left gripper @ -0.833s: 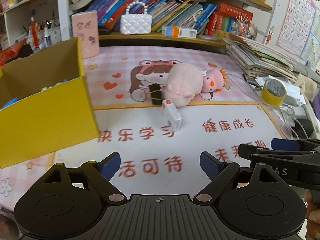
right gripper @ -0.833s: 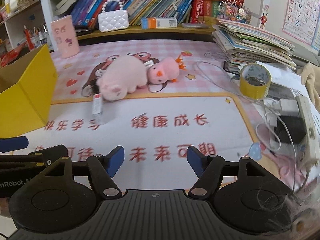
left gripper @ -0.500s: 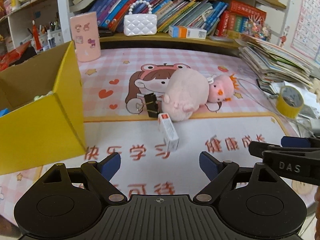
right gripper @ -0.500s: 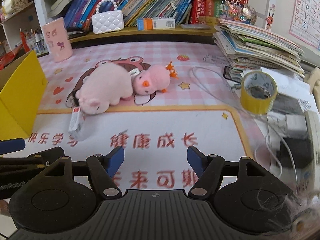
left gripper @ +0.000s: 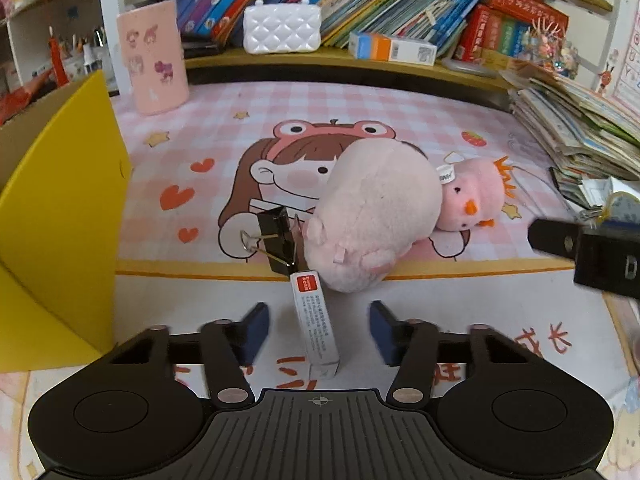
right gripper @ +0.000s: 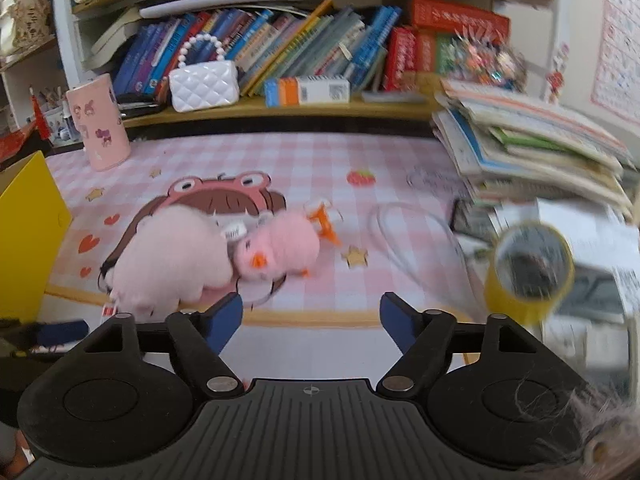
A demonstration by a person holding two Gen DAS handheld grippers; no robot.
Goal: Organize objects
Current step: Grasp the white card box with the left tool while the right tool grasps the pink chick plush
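A small white box with a red end (left gripper: pixel 310 308) lies on the printed mat between the blue pads of my left gripper (left gripper: pixel 318 328). Its jaws are closing, with a gap still showing on each side of the box. Just beyond the box rest a black binder clip (left gripper: pixel 276 240), a pink plush pig (left gripper: pixel 376 216) and a pink plush chick (left gripper: pixel 472 200). My right gripper (right gripper: pixel 312 312) hovers in front of the pig (right gripper: pixel 172 256) and chick (right gripper: pixel 280 252); its jaws are opening and nothing is between them.
A yellow cardboard box (left gripper: pixel 60 220) stands open at the left. A yellow tape roll (right gripper: pixel 528 268), a cable and a stack of books (right gripper: pixel 540 148) crowd the right. A pink cup (left gripper: pixel 154 56) and a white purse (left gripper: pixel 282 30) sit by the bookshelf at the back.
My left gripper has moved forward over the small box and its jaws have narrowed around it. My right gripper has advanced toward the plush toys and its jaws have widened.
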